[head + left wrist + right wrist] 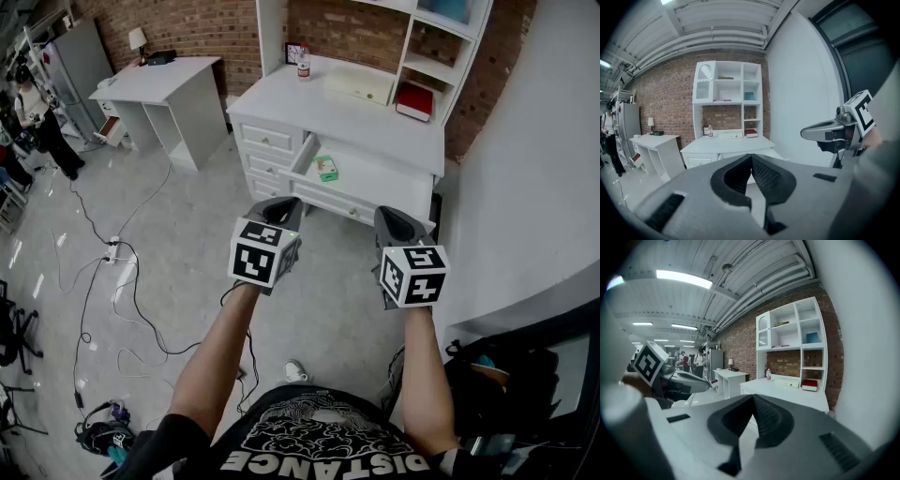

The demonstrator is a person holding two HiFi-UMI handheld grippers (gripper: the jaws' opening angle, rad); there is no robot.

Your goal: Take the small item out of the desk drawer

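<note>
The white desk (375, 122) with a hutch stands ahead, and its top drawer (375, 183) is pulled open. A small green item (325, 168) lies at the drawer's left end. My left gripper (288, 206) hovers in the air in front of the drawer, apart from it, its jaws shut (751, 156) on nothing. My right gripper (390, 216) is level with it to the right, also shut (753, 396) and empty. Each gripper shows in the other's view: the right gripper (805, 133) and the left gripper (707, 386).
A bottle (304, 64), a cream box (359, 84) and a red book (414, 100) sit on the desk. A second white desk (155, 80) stands back left. Cables (122, 281) trail over the floor. A white wall (525, 187) closes the right side. People (37, 122) stand far left.
</note>
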